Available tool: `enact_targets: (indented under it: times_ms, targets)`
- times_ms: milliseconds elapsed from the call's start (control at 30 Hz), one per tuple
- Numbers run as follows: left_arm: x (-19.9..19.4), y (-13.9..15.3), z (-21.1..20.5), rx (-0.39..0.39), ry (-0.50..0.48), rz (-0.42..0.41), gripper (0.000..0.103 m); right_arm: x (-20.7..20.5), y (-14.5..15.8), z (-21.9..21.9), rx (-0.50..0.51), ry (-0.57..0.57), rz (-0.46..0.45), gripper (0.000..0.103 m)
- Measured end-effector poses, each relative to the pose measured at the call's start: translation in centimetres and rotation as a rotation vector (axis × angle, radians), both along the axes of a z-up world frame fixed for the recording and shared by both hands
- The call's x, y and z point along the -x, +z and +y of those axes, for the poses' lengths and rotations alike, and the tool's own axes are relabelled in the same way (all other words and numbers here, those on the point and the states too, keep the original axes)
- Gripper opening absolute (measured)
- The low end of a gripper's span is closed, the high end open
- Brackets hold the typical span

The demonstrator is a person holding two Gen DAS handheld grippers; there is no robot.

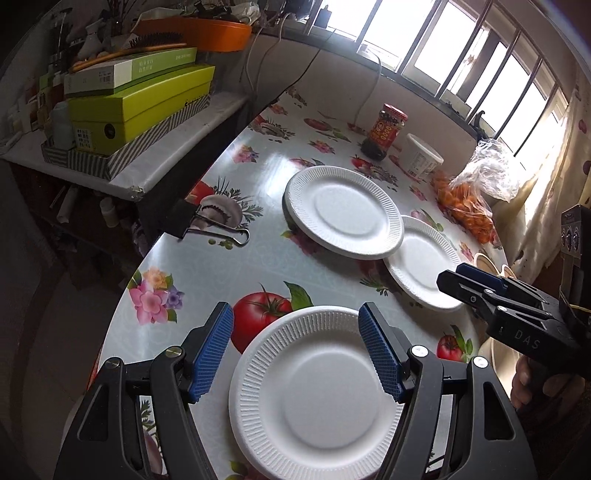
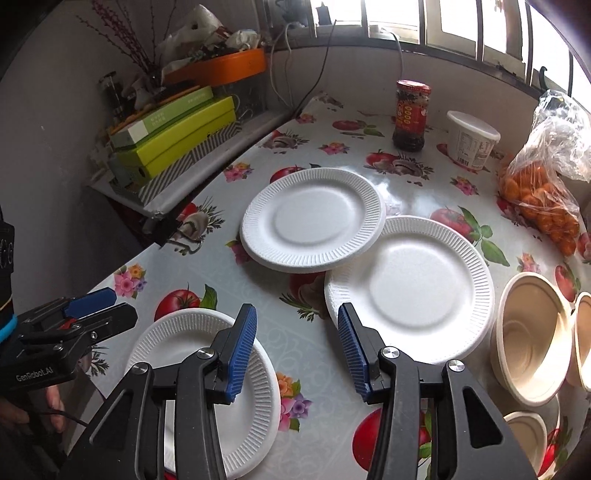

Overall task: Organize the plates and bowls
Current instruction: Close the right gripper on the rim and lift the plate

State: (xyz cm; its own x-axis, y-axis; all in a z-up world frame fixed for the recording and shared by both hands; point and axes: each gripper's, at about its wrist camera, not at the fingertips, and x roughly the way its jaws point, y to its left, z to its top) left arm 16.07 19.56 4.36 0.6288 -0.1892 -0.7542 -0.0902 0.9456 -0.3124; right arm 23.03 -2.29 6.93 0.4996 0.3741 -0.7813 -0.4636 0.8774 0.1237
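Both our grippers are open and empty, and the near plate [image 1: 314,398] sits right under our left gripper [image 1: 295,354], so it's closer than the right gripper [image 2: 297,350] hovering beside the overlapping pair [image 2: 410,288].

You're working at a table [image 2: 325,354] under a glossy oilcloth printed with tomatoes and flowers. Barred windows [image 1: 480,55] behind it pour in harsh daylight. To your left, a lower shelf [image 1: 177,147] carries stacked green boxes [image 1: 140,99] and an orange tub [image 1: 207,31] against a pale wall.
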Motion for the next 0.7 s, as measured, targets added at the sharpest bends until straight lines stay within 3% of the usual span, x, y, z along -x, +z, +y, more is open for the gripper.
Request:
enact_targets:
  times_ms: [200,333,533,700]
  targets:
    - [-3.1,0.7,0.2,0.020,0.015,0.005,0.071,-3.8,1.9,-1.6,0.017,0.093,-0.018,0.054]
    - [-4.6,0.4,0.1,0.050,0.048,0.021,0.071,-6.9,1.5,-2.9,0.023,0.128,0.015,0.054]
    - [-6.9,0.3,-1.0,0.022,0.043,0.027,0.071,-11.1,1.1,-4.3,0.057,0.169,0.048,0.054]
    - [-8.5,-0.4,-1.3,0.073,0.052,0.074,0.071,-14.3,1.3,-5.0,-0.013,0.217,0.133,0.054]
